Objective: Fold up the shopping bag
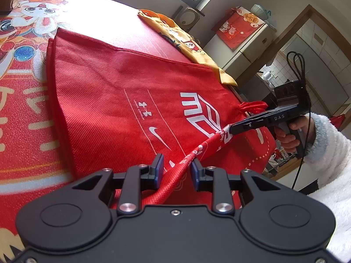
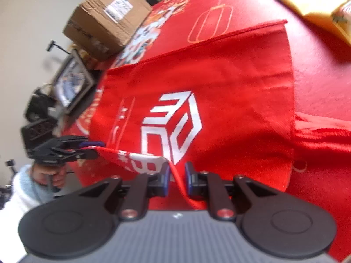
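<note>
Shopping bag [image 1: 114, 100], red woven fabric, lies flat on the red printed table cover [image 1: 24, 100], filling the middle of both wrist views. White cube-like logo [image 2: 173, 125] and small white marks printed on its upper face. Near edge of the bag is lifted off the table and stretched taut between the two claws as a folded band [image 1: 204, 149] bearing white print.

Left gripper [image 1: 176, 171], bottom centre of the left wrist view: jaws narrow, the band running between the blue pads [image 1: 159, 168]; it appears pinched there, though the contact itself is hard to make out. In the right wrist view the same claw appears at lower left, its tips closed on the end of the band.

Right gripper [image 2: 176, 178], bottom centre of its own view: jaws narrow, red fabric pinched between the pads. In the left wrist view it sits at right, tips clamped on the band, held by a hand [image 1: 289, 135] in a white fluffy sleeve [image 1: 326, 157]. Right wrist view is somewhat blurred.

Surroundings: yellow bag [image 1: 188, 43] on the table beyond the red one, upper centre of the left view. Cardboard box [image 2: 105, 19] at upper left of the right view. White fridge [image 1: 252, 43] with a red cloth [image 1: 239, 26] draped on it, upper right of the left view.
</note>
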`<control>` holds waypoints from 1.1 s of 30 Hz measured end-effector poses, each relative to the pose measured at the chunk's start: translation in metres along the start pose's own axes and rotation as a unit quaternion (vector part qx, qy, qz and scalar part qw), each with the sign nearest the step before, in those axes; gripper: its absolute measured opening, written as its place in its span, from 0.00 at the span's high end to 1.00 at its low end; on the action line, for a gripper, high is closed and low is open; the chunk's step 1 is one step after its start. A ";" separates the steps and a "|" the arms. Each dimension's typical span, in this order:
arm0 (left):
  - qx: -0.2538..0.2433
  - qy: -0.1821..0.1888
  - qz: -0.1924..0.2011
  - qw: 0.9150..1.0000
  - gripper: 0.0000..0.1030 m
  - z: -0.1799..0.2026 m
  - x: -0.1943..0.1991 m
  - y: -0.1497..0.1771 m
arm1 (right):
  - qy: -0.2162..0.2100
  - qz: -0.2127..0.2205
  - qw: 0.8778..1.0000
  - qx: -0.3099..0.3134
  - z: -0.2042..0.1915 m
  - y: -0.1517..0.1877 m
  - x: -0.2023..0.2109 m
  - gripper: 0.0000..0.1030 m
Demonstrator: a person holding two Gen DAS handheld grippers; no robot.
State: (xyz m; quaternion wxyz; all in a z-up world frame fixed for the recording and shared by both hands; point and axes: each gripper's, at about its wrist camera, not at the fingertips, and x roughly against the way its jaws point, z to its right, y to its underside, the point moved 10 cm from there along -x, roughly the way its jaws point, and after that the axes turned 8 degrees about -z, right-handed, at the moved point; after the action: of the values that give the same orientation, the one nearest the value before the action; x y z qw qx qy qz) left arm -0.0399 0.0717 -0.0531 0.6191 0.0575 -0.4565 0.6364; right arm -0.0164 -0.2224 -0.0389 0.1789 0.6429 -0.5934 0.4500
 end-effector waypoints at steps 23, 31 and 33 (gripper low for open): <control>-0.007 0.005 0.008 1.000 0.73 0.000 -0.001 0.001 | 0.361 -0.048 0.865 0.345 -0.074 0.010 -0.036 0.77; -0.004 0.008 0.009 1.000 0.73 -0.002 -0.002 0.000 | 0.375 -0.048 0.825 0.419 -0.084 0.021 -0.043 0.84; -0.003 0.008 0.009 1.000 0.73 -0.002 -0.002 0.000 | 0.389 -0.042 0.805 0.446 -0.086 0.026 -0.046 0.85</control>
State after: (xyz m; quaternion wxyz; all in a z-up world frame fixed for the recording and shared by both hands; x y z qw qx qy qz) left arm -0.0386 0.0714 -0.0552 0.6168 0.0460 -0.4543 0.6411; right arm -0.0668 -0.1351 -0.0381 0.1063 0.4473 -0.1805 0.8695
